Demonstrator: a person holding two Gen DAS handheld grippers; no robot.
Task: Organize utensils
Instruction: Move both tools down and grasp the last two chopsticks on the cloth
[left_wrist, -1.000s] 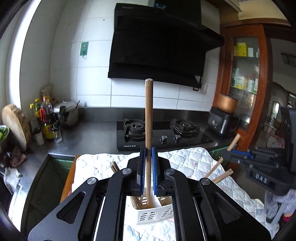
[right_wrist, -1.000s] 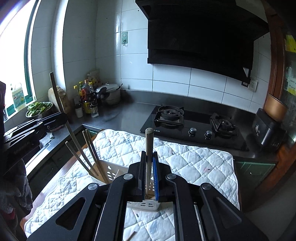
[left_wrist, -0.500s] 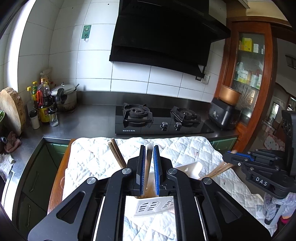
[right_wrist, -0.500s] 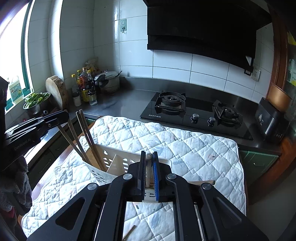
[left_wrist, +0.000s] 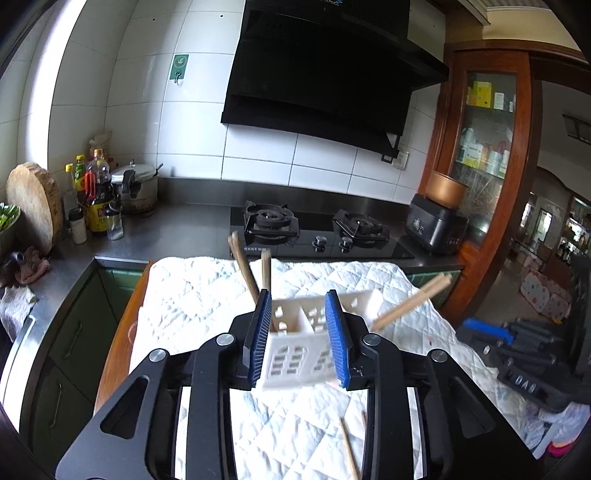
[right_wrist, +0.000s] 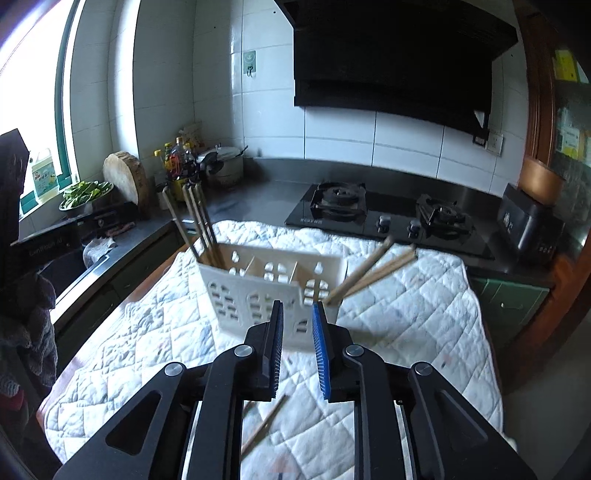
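A white slotted utensil caddy (left_wrist: 295, 356) (right_wrist: 258, 291) stands on the quilted cloth (left_wrist: 207, 295) (right_wrist: 406, 317). Wooden chopsticks (left_wrist: 246, 271) (right_wrist: 195, 225) lean out of its left compartment, and others (left_wrist: 413, 301) (right_wrist: 373, 273) lean out of its right end, blurred. My left gripper (left_wrist: 299, 334) is just short of the caddy, its jaws opening with nothing pressed between the blue pads. My right gripper (right_wrist: 297, 343) is near the caddy's right end, its jaws opening and holding nothing. A loose chopstick (left_wrist: 349, 450) (right_wrist: 264, 424) lies on the cloth near me.
Behind the cloth is a black gas hob (left_wrist: 314, 232) (right_wrist: 388, 218) on a steel counter. Bottles (left_wrist: 98, 199), a pot (left_wrist: 138, 188) and a round wooden board (left_wrist: 33, 203) stand at the left. A black appliance (left_wrist: 436, 225) sits at the right by a wooden cabinet (left_wrist: 484, 155).
Both grippers came down with an upright chopstick each, then let go. The jaws have parted and the chopsticks now rest in the caddy.
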